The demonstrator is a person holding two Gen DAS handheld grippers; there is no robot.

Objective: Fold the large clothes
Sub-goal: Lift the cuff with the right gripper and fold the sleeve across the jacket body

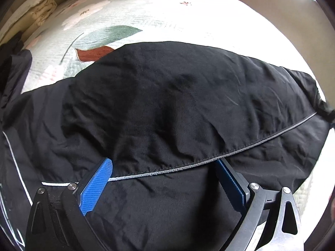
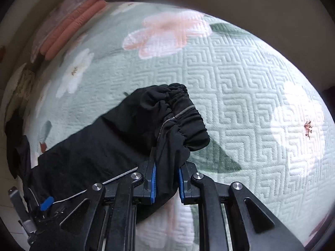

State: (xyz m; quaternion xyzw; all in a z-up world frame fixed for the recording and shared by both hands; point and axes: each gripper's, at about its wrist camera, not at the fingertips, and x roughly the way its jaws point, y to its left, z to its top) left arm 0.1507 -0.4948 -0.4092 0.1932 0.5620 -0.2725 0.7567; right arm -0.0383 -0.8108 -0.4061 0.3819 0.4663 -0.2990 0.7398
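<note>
Pale green quilted bedspread (image 2: 240, 79) with pink flowers, folded coral blanket (image 2: 71, 33) at its far edge

Floral quilted bedspread (image 2: 240, 79) (sunlit)

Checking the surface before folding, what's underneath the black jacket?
The black jacket lies on a mint floral quilted bedspread, visible all around it. The quilt directly beneath is covered, so anything lying there cannot be seen.

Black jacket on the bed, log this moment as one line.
garment: black jacket spread on floral quilt | right tongs: shut on sleeve near elastic cuff | left tongs: open over reflective piping
</note>
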